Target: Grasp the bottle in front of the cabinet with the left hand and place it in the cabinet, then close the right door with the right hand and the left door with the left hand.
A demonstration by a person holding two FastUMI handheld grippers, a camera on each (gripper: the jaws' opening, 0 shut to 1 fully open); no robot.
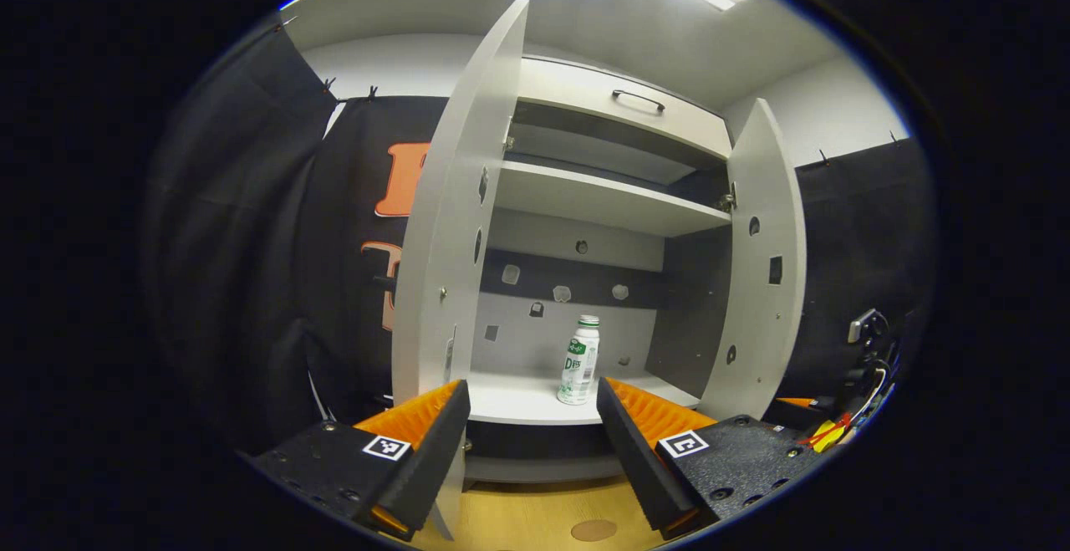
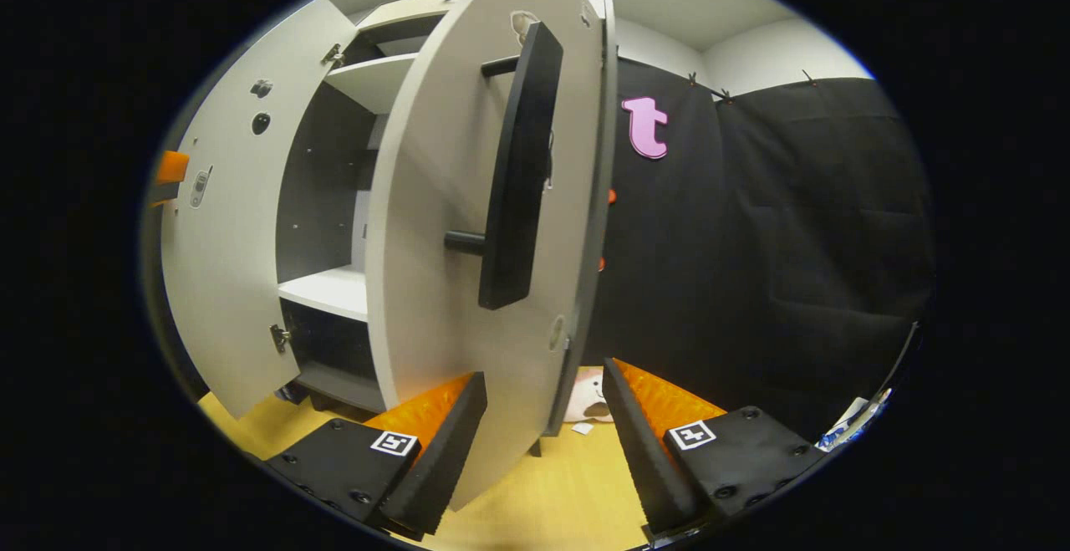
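Note:
A small white bottle [image 1: 579, 360] with a green cap stands upright on the lower shelf [image 1: 510, 400] of the open white cabinet [image 1: 610, 200]. My left gripper [image 1: 532, 390] is open just in front of that shelf, and the bottle stands free beyond its fingertips, nearer the right one. The left door [image 1: 456, 216] and right door [image 1: 761, 267] both stand wide open. In the right gripper view, the right door [image 2: 451, 225] with its long black handle [image 2: 518, 175] is very close. My right gripper [image 2: 543, 375] is open, with the door's lower edge between its fingers.
A drawer with a dark handle [image 1: 637, 99] tops the cabinet. Cables and gear [image 1: 861, 367] sit low on the right. The floor is light wood [image 2: 577, 484], with a small white item [image 2: 585, 396] behind the right door. Black cloth walls surround the cabinet.

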